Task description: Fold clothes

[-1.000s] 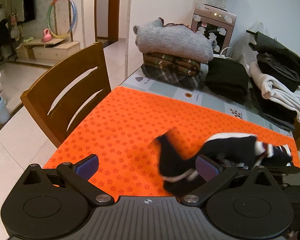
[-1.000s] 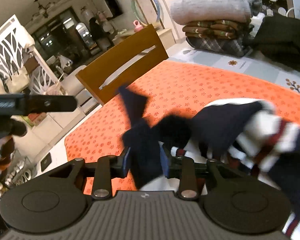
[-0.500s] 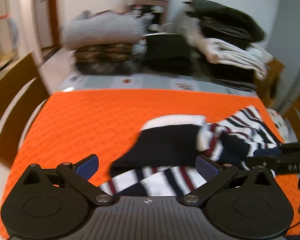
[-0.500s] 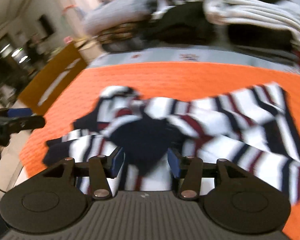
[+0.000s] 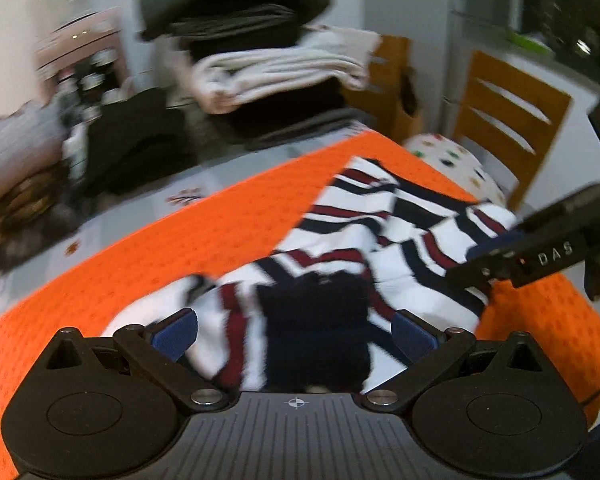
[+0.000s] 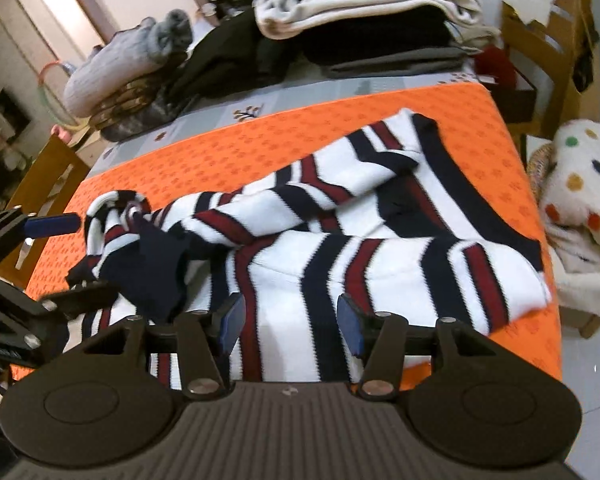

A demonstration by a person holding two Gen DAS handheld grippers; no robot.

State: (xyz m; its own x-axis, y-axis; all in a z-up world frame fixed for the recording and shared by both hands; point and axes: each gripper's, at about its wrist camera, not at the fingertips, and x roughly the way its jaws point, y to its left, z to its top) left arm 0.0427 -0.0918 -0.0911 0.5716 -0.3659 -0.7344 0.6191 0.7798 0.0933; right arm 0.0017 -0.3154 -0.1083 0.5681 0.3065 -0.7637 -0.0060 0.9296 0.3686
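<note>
A white sweater (image 6: pixel 380 264) with navy and dark red stripes lies crumpled and partly spread on the orange mat (image 6: pixel 260 148). Its navy sleeve end (image 6: pixel 156 268) is bunched at the left. My right gripper (image 6: pixel 291 322) hovers over the sweater's near hem; its blue pads stand apart and grip nothing. My left gripper (image 5: pixel 294 334) is wide open above the bunched navy part (image 5: pixel 316 320), pads clear of the cloth. In the right wrist view, one of the left gripper's fingers (image 6: pixel 52 225) shows at the left edge. The right gripper's side reaches in from the right of the left wrist view.
Stacks of folded clothes line the back of the table: a grey knit pile (image 6: pixel 128 72), a dark garment (image 6: pixel 228 52), a white and black pile (image 6: pixel 372 12). A wooden chair (image 6: pixel 48 184) stands left. A polka-dot blanket (image 6: pixel 580 184) lies on a chair at the right.
The right gripper let go of the navy sleeve and opened. The sweater dropped from a lifted bundle onto the mat. Both hands swung across and came lower over it.
</note>
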